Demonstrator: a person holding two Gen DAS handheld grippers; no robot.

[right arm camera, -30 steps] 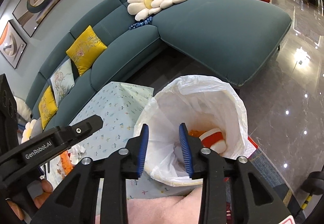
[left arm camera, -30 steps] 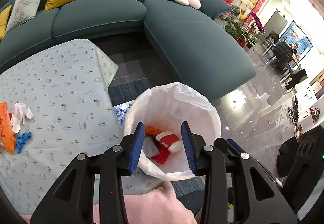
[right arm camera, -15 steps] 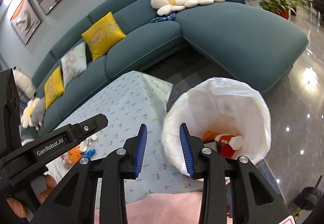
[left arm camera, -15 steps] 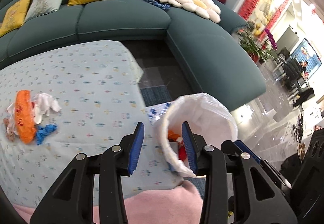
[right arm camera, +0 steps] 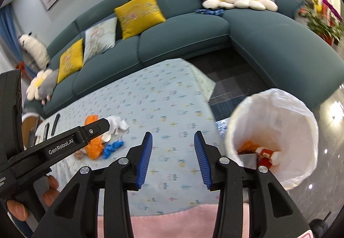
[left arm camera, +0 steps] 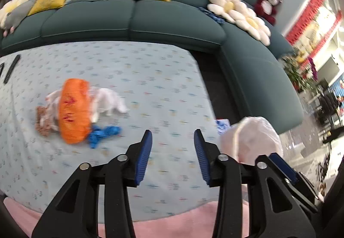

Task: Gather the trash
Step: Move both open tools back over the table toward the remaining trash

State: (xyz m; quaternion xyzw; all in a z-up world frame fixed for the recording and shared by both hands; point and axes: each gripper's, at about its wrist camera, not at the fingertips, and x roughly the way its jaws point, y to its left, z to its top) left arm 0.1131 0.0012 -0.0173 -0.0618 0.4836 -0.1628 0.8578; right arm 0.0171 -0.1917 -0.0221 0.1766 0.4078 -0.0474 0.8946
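Listing remaining trash at left of frame on the counter (left arm camera: 163,78): orange wrapper (left arm camera: 74,111), white tissue (left arm camera: 109,102), blue scrap (left arm camera: 103,133). Bin (right arm camera: 273,136), right of frame, already holds several items. Our left gripper (left arm camera: 173,153) and right gripper (right arm camera: 173,154): jaws just opening, spread, nothing between.

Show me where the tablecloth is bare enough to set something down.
The tablecloth is bare between the trash pile and the lined bin, and along the sofa side. It is crowded on the left: orange bag, white tissue, blue scrap, brown scrap. Dark remotes occupy the far left edge.
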